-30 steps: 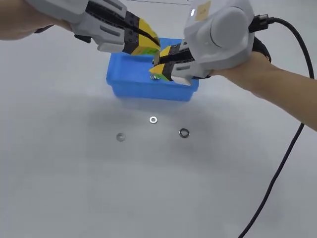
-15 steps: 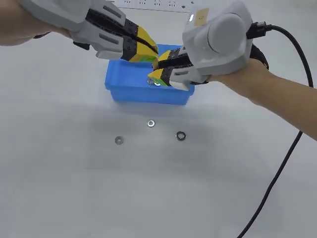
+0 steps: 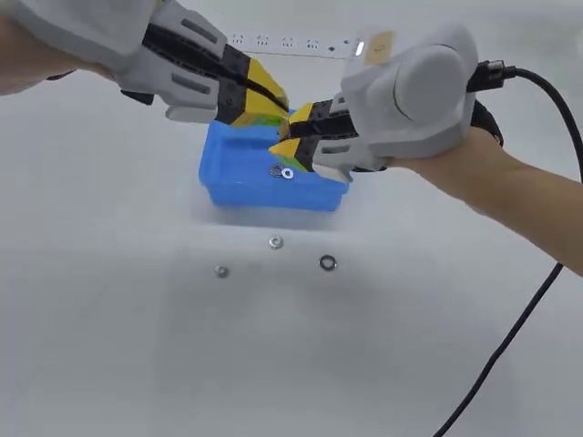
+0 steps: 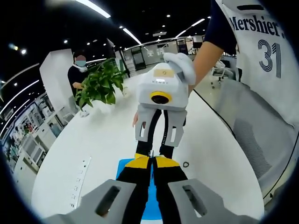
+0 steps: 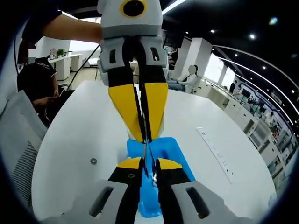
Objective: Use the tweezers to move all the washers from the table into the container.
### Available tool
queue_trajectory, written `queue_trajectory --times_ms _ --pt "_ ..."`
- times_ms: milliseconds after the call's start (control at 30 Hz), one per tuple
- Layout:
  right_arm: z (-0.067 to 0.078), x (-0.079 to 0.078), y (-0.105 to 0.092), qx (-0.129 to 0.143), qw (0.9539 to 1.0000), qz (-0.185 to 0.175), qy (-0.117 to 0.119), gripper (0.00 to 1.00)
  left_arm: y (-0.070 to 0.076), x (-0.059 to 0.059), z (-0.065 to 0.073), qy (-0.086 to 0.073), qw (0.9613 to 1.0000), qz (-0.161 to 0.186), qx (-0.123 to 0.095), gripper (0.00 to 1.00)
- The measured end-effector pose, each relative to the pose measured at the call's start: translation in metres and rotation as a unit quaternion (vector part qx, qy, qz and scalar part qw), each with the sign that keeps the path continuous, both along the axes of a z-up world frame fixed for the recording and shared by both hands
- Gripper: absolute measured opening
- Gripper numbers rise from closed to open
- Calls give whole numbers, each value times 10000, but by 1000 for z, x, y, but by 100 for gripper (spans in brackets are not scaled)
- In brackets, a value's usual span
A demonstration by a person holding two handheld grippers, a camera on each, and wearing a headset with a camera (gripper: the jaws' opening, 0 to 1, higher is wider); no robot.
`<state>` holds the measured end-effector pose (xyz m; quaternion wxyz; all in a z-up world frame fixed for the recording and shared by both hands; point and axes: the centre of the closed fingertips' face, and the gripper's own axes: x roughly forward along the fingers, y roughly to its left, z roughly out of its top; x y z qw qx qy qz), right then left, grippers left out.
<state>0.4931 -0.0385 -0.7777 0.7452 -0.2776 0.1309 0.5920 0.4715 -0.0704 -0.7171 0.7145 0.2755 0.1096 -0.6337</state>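
While three washers (image 3: 275, 242) stay on the table (image 3: 137, 346), left gripper (image 3: 273, 102) and right gripper (image 3: 290, 137) stay clenched on tweezers (image 5: 147, 151).

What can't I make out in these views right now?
Tweezers tips: right gripper view, lost between the right tongs' jaws; a held washer can't be told.
Container contents: head view, the left tongs and right tongs overlap it, so its washers can't be counted.
Which tongs clamp the tweezers: too thin to tell.
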Motion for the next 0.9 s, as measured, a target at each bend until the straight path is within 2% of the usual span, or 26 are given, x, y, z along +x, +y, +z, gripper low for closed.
queue_trajectory --times_ms 167,233,367,567,600,900 --pt "18 -18 -3 227 9997 -16 6 13 -2 -16 13 -75 9999 -83 -50 6" --pt "18 -26 -4 235 9997 8 -8 13 -3 -23 13 -107 9999 -130 -14 6" --pt "14 -40 -5 216 9997 44 44 12 -5 -37 7 -53 9998 -175 6 6" --pt "-2 -58 -5 180 9994 76 278 12 -7 -52 -6 87 9998 -159 1 6" --pt "-6 -61 -5 171 9993 84 334 12 -7 -55 -10 150 9998 -140 -10 6" --pt "-35 -70 -3 18 9979 176 625 13 -2 -62 -36 473 9989 -17 19 6"
